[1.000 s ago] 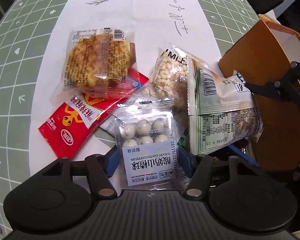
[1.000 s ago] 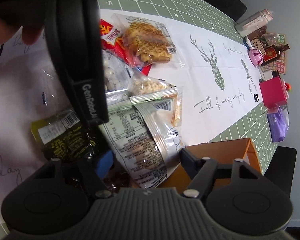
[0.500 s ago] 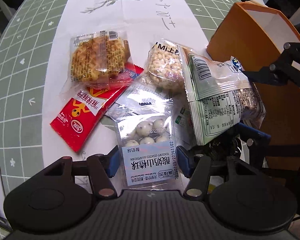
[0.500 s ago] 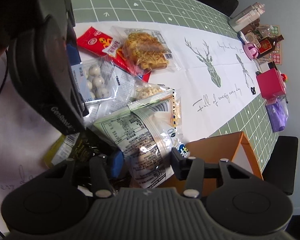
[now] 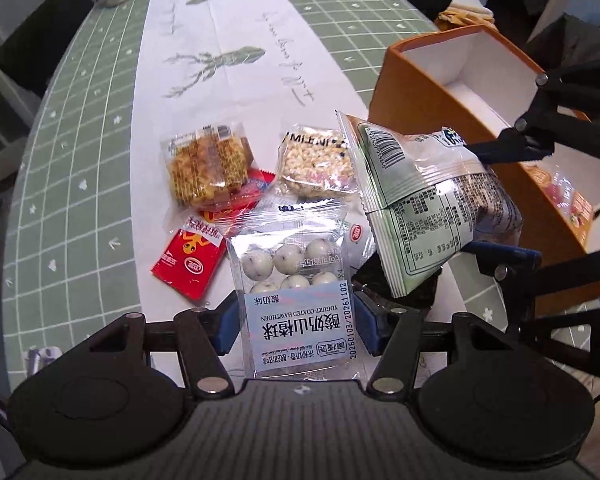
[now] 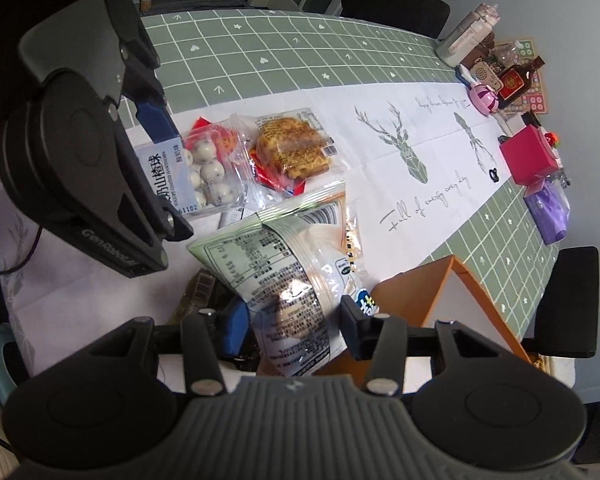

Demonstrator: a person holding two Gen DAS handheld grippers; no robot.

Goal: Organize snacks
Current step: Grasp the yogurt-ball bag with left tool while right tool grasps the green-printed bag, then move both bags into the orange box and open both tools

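Note:
My left gripper (image 5: pixel 298 320) is shut on a clear pack of yogurt-coated hawthorn balls (image 5: pixel 296 292), held by its labelled end above the pile. My right gripper (image 6: pixel 294 324) is shut on a pale green printed snack bag (image 6: pixel 284 272), which hangs beside the orange box (image 6: pixel 420 292). In the left wrist view the same bag (image 5: pixel 428 208) sits between the right fingers (image 5: pixel 508 148), in front of the open orange box (image 5: pixel 420 80). A waffle cake pack (image 5: pixel 208 168), a puffed grain bar (image 5: pixel 316 164) and a red sachet (image 5: pixel 188 264) lie on the white runner.
A dark green packet (image 6: pixel 196 292) lies under the held bag. At the table's far end stand a pink box (image 6: pixel 530 156), a purple bag (image 6: pixel 548 208) and a bottle (image 6: pixel 516 80). Black chairs (image 6: pixel 568 300) ring the green checked tablecloth (image 6: pixel 300 52).
Both grippers have risen, each lifting its pack off the pile. The right jaws narrowed onto the pale green bag. More of the table and the box now shows.

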